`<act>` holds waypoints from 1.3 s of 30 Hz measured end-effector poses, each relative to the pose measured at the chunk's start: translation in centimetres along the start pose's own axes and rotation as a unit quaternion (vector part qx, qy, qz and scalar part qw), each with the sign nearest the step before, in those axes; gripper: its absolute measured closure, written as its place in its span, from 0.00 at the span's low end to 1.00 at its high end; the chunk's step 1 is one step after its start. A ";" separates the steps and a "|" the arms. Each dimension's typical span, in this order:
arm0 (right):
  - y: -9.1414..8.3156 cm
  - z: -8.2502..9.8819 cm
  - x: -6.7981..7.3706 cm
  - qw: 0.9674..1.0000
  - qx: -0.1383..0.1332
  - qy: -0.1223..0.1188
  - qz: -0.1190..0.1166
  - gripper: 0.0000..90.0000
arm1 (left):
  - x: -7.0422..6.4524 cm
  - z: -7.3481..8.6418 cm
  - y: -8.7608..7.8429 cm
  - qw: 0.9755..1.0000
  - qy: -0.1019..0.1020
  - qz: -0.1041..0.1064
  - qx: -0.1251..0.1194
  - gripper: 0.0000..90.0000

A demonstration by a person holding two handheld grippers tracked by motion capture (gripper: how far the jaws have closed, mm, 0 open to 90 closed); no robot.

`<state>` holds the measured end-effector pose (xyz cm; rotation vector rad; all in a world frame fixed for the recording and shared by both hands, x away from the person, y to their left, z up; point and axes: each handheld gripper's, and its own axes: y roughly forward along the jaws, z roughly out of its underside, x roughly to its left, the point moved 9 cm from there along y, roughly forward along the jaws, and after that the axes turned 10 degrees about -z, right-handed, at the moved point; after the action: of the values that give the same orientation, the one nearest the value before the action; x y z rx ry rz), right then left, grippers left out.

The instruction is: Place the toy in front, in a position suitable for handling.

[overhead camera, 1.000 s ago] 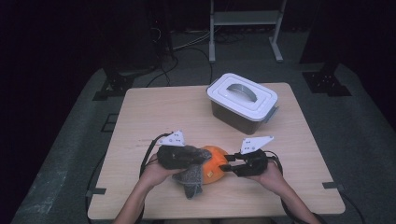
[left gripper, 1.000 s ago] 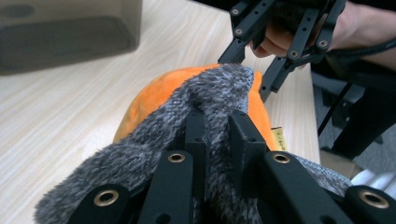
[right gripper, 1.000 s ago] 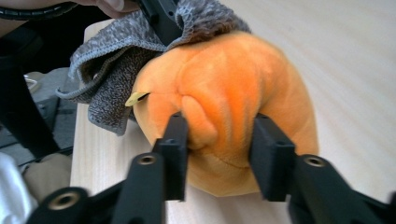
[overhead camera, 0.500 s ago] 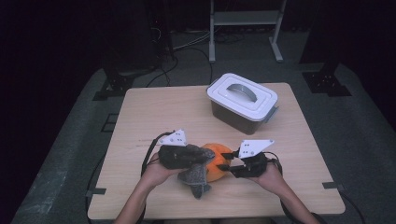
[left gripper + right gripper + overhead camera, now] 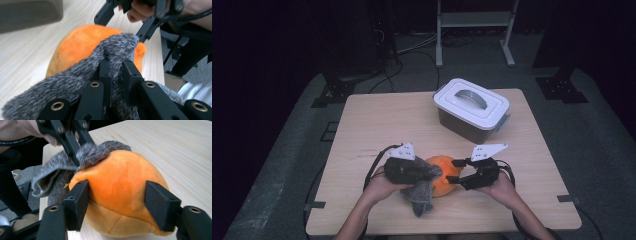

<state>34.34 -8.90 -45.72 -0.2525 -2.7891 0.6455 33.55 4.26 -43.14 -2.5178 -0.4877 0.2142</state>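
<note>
An orange plush ball (image 5: pixel 443 176) lies on the wooden table (image 5: pixel 382 120) near its front edge, with a grey fuzzy sock (image 5: pixel 419 197) draped over its left side. My left gripper (image 5: pixel 116 65) is shut on a fold of the sock (image 5: pixel 75 75), pinching it against the top of the ball (image 5: pixel 77 42). My right gripper (image 5: pixel 118 197) straddles the ball (image 5: pixel 120 185) from the right. Its jaws have just been opening; the ball sits between the pads, which no longer squeeze it. The sock's edge (image 5: pixel 95 151) reaches the ball's crown.
A grey bin with a white lid and a grey handle (image 5: pixel 472 107) stands at the back right of the table. A metal stand (image 5: pixel 474 20) and cables lie on the dark floor beyond. Bare tabletop stretches to the back left.
The right gripper's jaws have spread wider around the orange ball. Both hands have stayed where they were, and the left gripper still pinches the sock.
</note>
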 end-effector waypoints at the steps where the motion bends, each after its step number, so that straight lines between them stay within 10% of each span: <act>1: 0.0 0.0 0.1 1.000 0.002 -0.006 0.000 0.42 | -0.2 -0.5 -0.4 1.000 0.003 -0.001 -0.009 0.89; 9: 1.3 0.7 1.0 0.999 0.035 -0.025 -0.016 0.40 | -0.2 0.3 0.6 1.000 0.008 -0.007 0.011 0.89; 14: 0.8 0.6 0.8 0.998 0.017 0.032 -0.046 0.31 | 0.1 0.7 0.8 1.000 -0.005 0.003 0.008 0.89; 19: 1.3 0.7 0.8 0.998 0.021 0.038 -0.047 0.29 | -0.1 1.0 1.1 1.000 -0.007 0.006 0.012 0.89; 26: 1.4 1.2 0.6 0.998 0.050 -0.025 0.012 0.72 | -0.8 0.2 1.1 1.000 -0.005 0.016 0.001 0.89; 29: 1.0 0.6 0.5 0.999 0.037 -0.037 0.012 0.73 | -0.3 -1.0 -0.4 1.000 -0.006 0.002 -0.028 0.89; 33: 0.8 0.8 0.5 0.998 0.043 -0.039 0.003 0.73 | 1.0 -0.2 -0.5 0.999 0.002 -0.037 -0.004 0.89; 39: 0.1 1.8 0.0 0.998 0.057 -0.025 -0.011 0.69 | 3.7 3.0 -0.2 0.997 -0.051 -0.043 0.024 0.89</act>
<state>33.81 -9.51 -47.33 -0.1853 -2.7853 0.8141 36.13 7.40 -45.71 -2.4412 -0.6223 0.3203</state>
